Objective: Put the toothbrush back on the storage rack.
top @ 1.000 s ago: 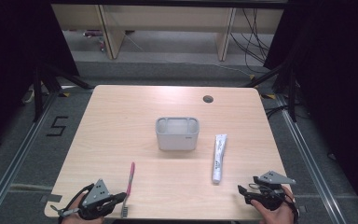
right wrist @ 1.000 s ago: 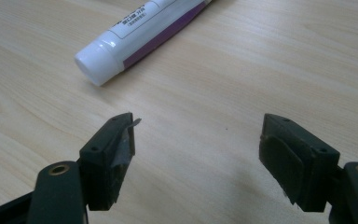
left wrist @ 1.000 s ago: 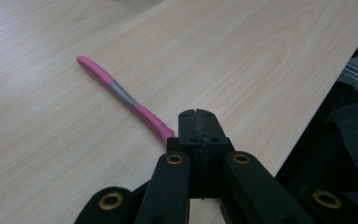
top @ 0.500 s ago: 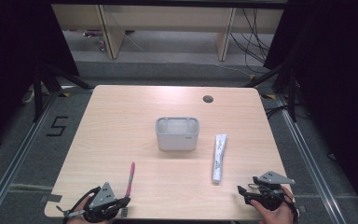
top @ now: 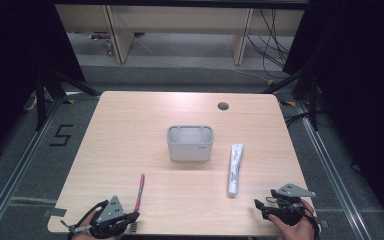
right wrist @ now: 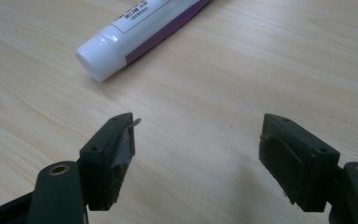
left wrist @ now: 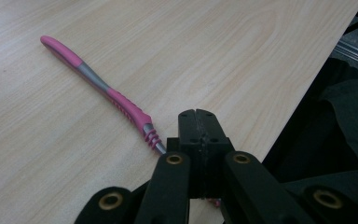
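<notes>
A pink and grey toothbrush (top: pixel 140 190) lies on the wooden table (top: pixel 130 130) near the front left. In the left gripper view the toothbrush (left wrist: pixel 98 84) runs from the upper left down under the jaws, which hide its near end. My left gripper (left wrist: pixel 198 119) is shut, pads together with nothing seen between them, and rests at the front edge (top: pixel 133 216). A white and purple toothpaste tube (top: pixel 235 169) lies right of centre, cap (right wrist: pixel 98 60) toward me. My right gripper (right wrist: pixel 205 149) stands open just short of the cap, low at the front right (top: pixel 259 210).
A grey rectangular holder (top: pixel 190 143) stands upright at the table's middle. A round cable hole (top: pixel 223 106) sits at the back right. The table's front edge runs close behind both grippers, with dark floor and rails around.
</notes>
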